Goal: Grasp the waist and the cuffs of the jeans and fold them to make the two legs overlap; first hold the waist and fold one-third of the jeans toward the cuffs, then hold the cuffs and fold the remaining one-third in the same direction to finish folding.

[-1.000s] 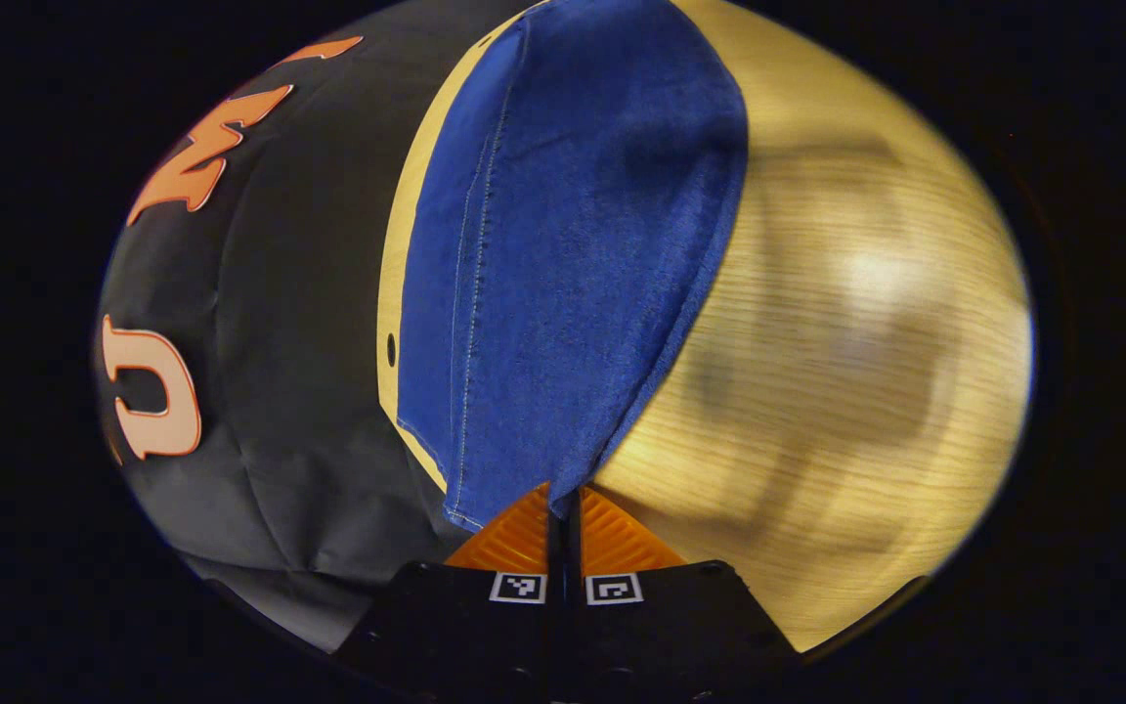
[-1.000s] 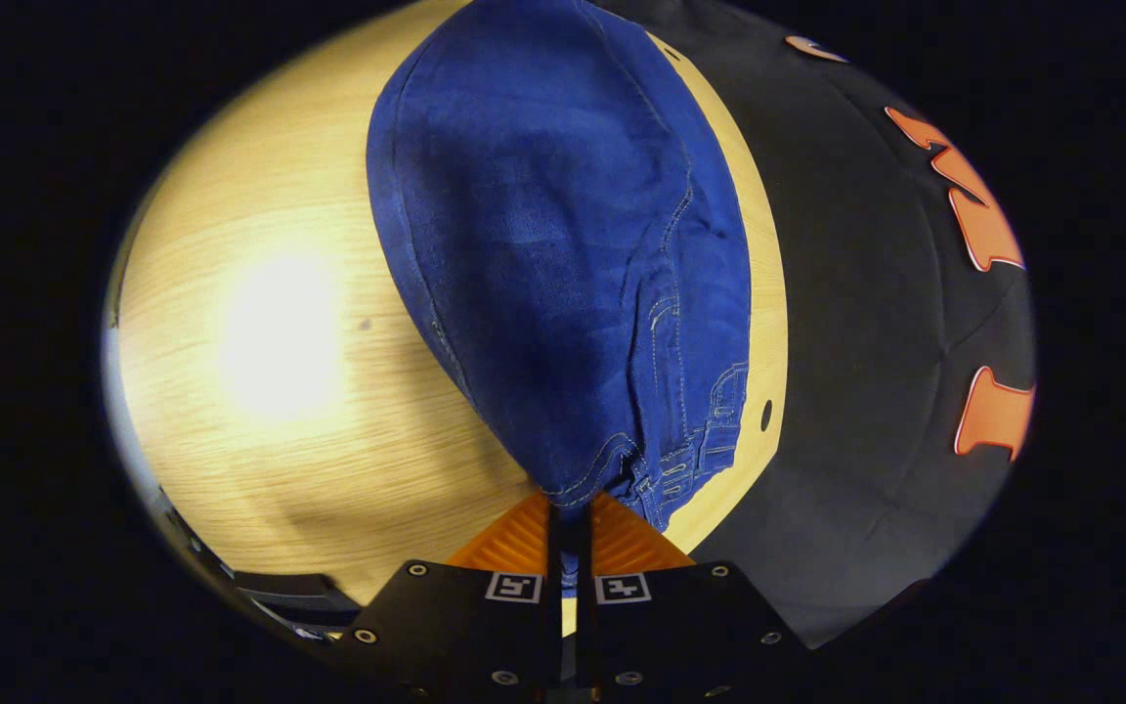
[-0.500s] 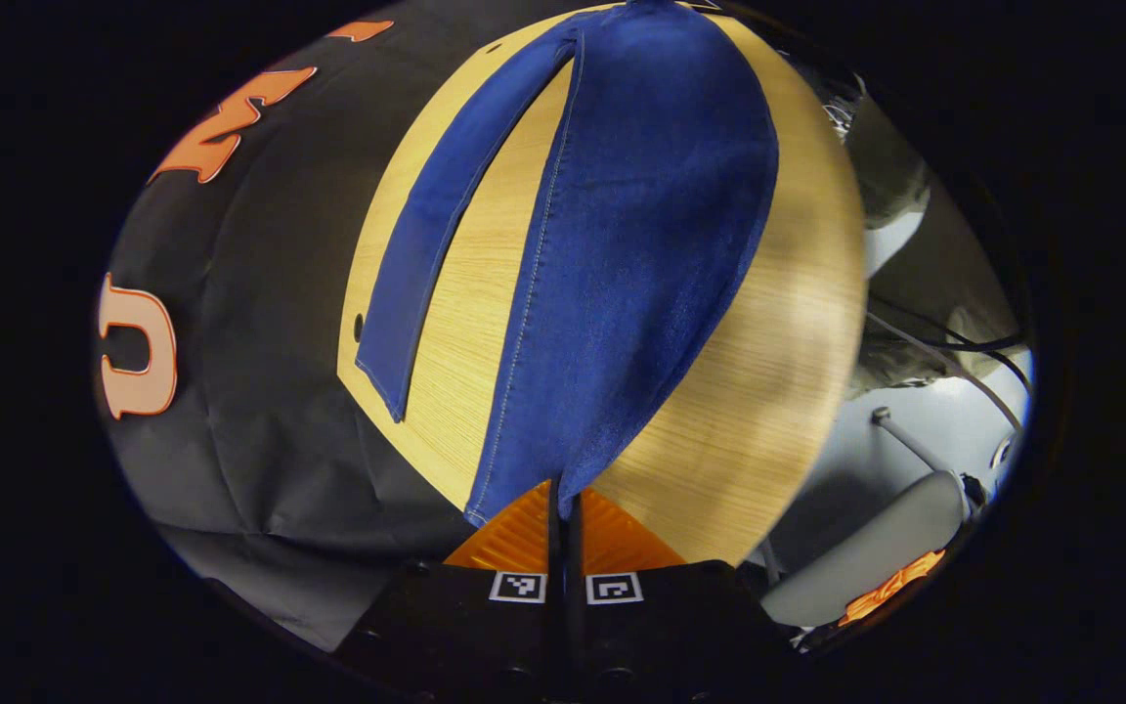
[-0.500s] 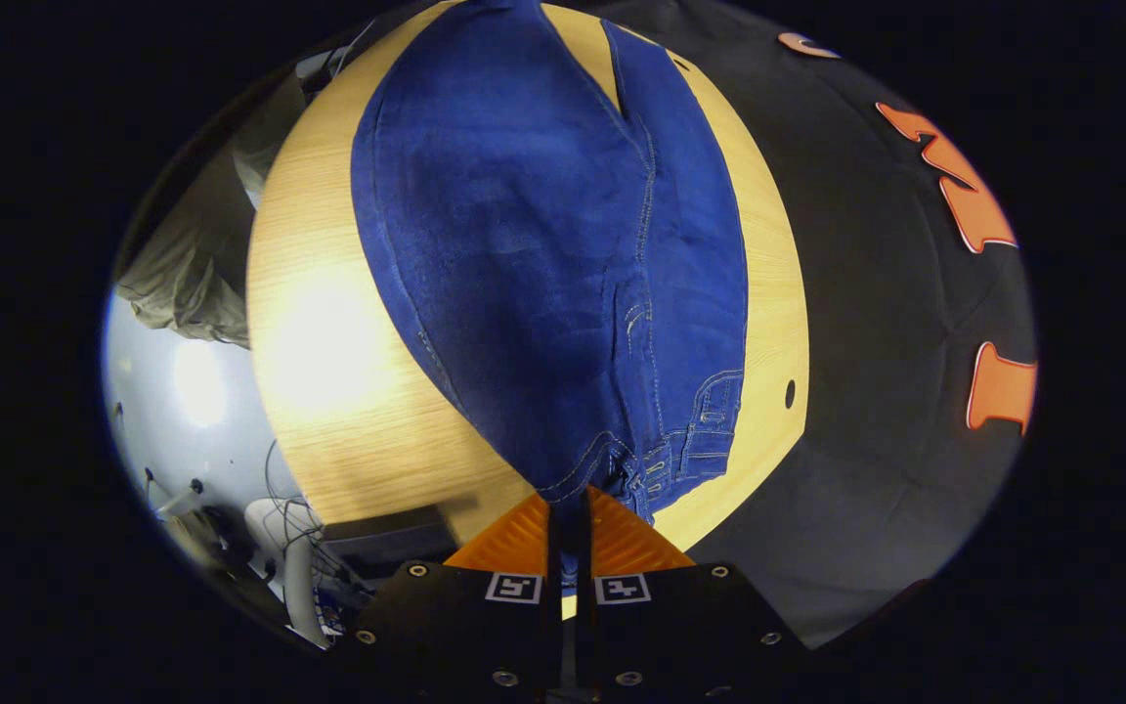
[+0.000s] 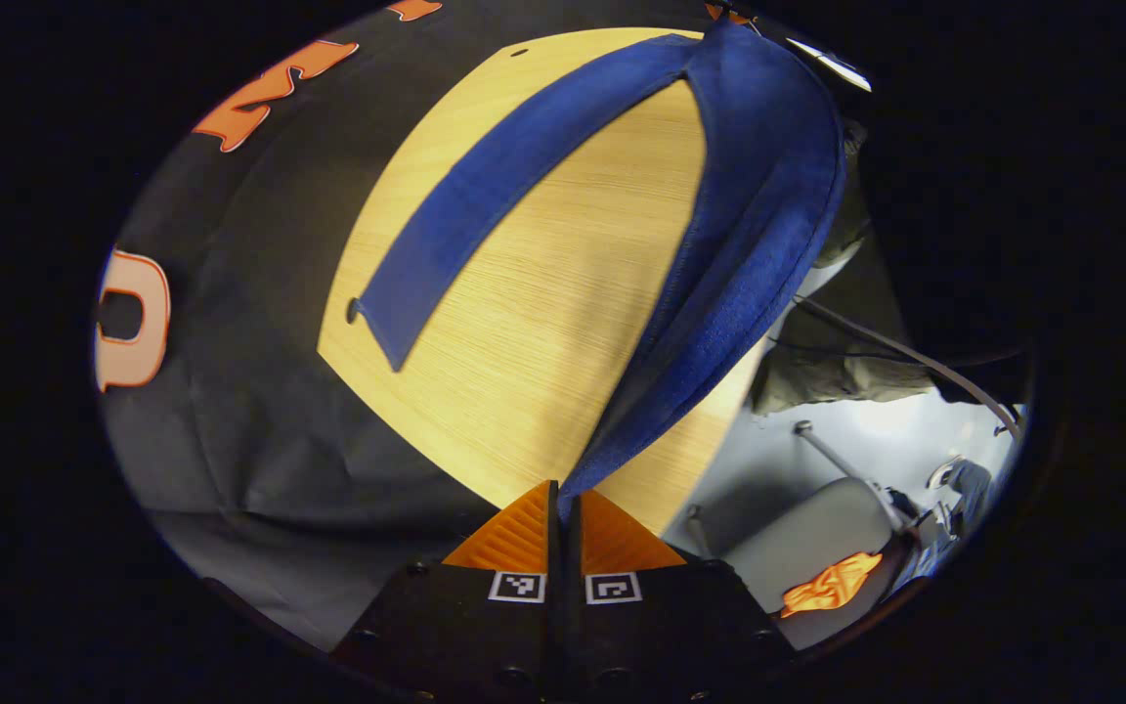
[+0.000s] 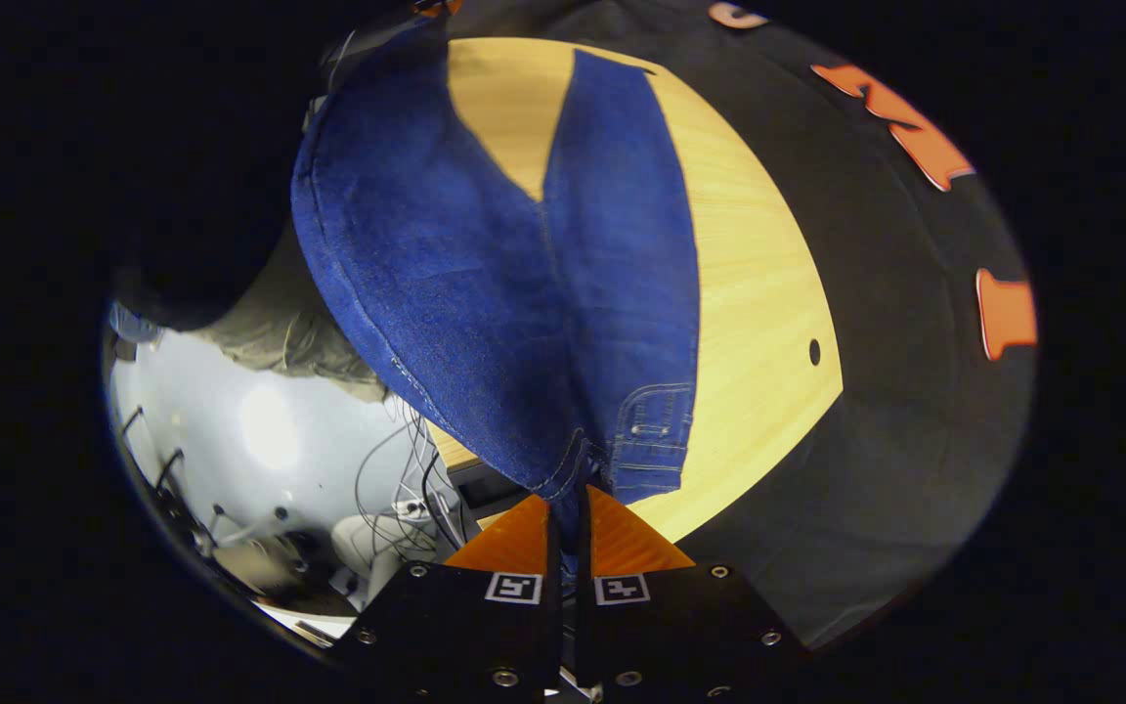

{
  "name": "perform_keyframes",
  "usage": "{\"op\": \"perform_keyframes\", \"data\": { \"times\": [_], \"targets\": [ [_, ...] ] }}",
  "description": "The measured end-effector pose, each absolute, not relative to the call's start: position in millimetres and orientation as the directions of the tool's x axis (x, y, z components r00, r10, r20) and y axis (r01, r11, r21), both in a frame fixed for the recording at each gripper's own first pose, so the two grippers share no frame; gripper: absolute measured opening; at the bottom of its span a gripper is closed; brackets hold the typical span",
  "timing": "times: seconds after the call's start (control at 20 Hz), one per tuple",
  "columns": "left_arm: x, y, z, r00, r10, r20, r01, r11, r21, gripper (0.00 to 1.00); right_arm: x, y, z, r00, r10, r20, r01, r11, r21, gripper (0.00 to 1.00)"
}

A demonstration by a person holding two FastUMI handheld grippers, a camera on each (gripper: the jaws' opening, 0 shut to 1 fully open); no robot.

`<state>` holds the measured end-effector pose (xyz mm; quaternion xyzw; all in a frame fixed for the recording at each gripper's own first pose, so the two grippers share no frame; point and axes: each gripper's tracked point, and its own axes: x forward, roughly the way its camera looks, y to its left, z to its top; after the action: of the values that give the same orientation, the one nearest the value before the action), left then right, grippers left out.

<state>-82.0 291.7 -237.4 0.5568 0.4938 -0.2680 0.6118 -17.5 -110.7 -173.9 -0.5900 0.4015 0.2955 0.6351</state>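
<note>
Both grippers raised above table [image 5: 543,323]: left gripper [image 5: 564,492] pinching jeans [image 5: 739,254] cuff, right gripper [image 6: 569,501] waist.

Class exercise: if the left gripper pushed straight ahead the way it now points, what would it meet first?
The left gripper already pinches the jeans, so it would press straight into that raised leg. Beyond it probably comes the wooden table, though depth is unclear.

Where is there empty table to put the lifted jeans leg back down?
Bare wood lies on the table between the flat leg and the lifted leg held by the left gripper. In the right gripper view, another free strip runs between the jeans and the table's far edge. The right gripper pinches the waist.
</note>
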Motion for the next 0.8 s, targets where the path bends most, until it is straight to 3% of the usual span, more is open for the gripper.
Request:
{"op": "perform_keyframes", "data": {
  "times": [0.35, 0.65, 0.8],
  "targets": [
    [124, 276, -245, 0.428, 0.18, -0.886, 0.877, 0.156, 0.455, 0.01, 49, -104, -142, 0.47, -0.091, -0.878, -0.827, 0.302, -0.474, 0.06],
    [242, 261, -315, 0.333, 0.215, -0.918, 0.931, 0.081, 0.357, 0.01, 111, -118, -173, 0.402, -0.134, -0.906, -0.797, 0.436, -0.419, 0.06],
    [265, 258, -346, 0.265, 0.236, -0.935, 0.953, 0.083, 0.291, 0.03, 131, -122, -189, 0.37, -0.151, -0.917, -0.793, 0.462, -0.397, 0.06]
  ]
}}
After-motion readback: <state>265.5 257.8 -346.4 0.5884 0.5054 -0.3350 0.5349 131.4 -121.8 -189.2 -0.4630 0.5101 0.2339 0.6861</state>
